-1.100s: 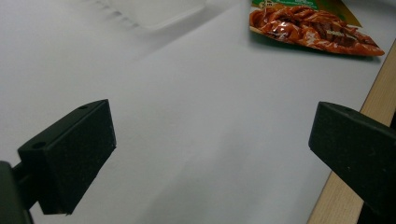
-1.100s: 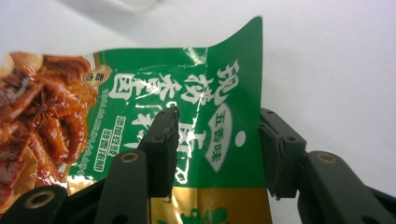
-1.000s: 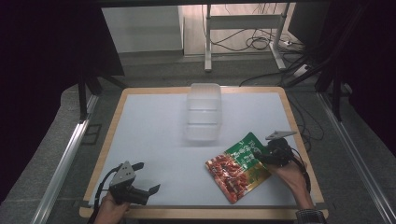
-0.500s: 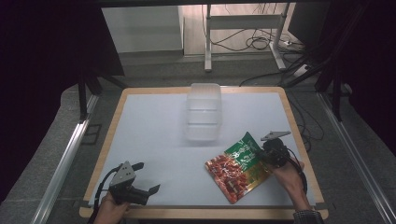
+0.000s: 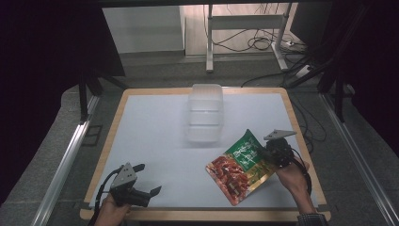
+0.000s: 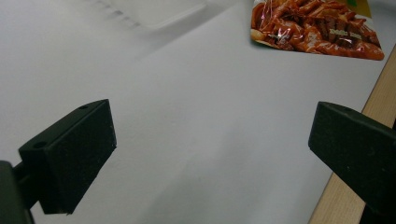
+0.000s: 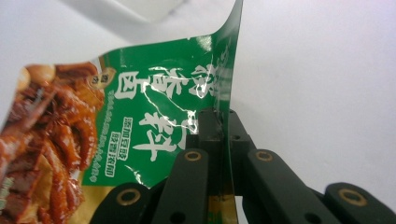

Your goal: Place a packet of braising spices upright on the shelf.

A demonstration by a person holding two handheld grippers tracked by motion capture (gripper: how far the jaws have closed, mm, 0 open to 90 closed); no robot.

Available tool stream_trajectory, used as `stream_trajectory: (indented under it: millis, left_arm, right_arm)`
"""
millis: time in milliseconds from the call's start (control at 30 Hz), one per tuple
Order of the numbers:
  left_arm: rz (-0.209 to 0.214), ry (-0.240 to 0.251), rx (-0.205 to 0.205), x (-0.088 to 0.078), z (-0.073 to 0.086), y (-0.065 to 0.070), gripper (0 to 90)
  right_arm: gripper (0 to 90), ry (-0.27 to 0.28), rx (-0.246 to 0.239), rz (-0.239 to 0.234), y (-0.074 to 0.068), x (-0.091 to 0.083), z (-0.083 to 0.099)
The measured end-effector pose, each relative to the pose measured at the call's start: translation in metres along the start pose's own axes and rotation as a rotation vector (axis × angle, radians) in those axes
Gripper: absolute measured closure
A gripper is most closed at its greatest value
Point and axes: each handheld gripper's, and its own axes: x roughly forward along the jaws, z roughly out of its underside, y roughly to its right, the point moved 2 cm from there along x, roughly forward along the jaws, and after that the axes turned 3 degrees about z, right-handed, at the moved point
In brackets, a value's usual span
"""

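Right tongs (image 5: 268, 151) are clamped on the green top edge of a snack pouch (image 5: 240, 167), tilting that edge up while its red lower end rests on the white counter (image 5: 155, 136); left tongs (image 5: 143, 181) wait spread apart and empty near the front left corner. A clear plastic container (image 5: 205, 113) stands beyond the pouch, apparently empty, so any placing there looks undone. The pouch bears white Chinese characters I cannot read reliably.

The green and red food pouch (image 7: 154, 135) carries large white Chinese characters on its green part, with smaller lines beside them; they are too creased and tilted to read with certainty.
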Motion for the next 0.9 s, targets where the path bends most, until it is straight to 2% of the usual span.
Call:
stream_trajectory:
  millis: [167, 400, 667, 900]
  left_arm:
    - [-0.003, -0.002, 0.002, 0.000, 0.000, 0.000, 0.7]
    - [-0.006, -0.004, 0.003, 0.000, 0.000, 0.000, 0.7]
    - [-0.012, -0.007, 0.003, 0.001, 0.000, 0.001, 0.7]
    - [-0.017, -0.008, 0.006, 0.001, 0.000, 0.000, 0.7]
  right_arm:
    - [88.7, 0.030, 0.034, -0.030, -0.002, -0.011, -0.009]
    - [88.7, 0.048, 0.025, -0.050, -0.009, -0.018, -0.021]
    - [88.8, 0.095, 0.005, -0.127, -0.020, -0.033, -0.044]
    - [88.9, 0.129, 0.006, -0.229, -0.032, -0.050, -0.064]
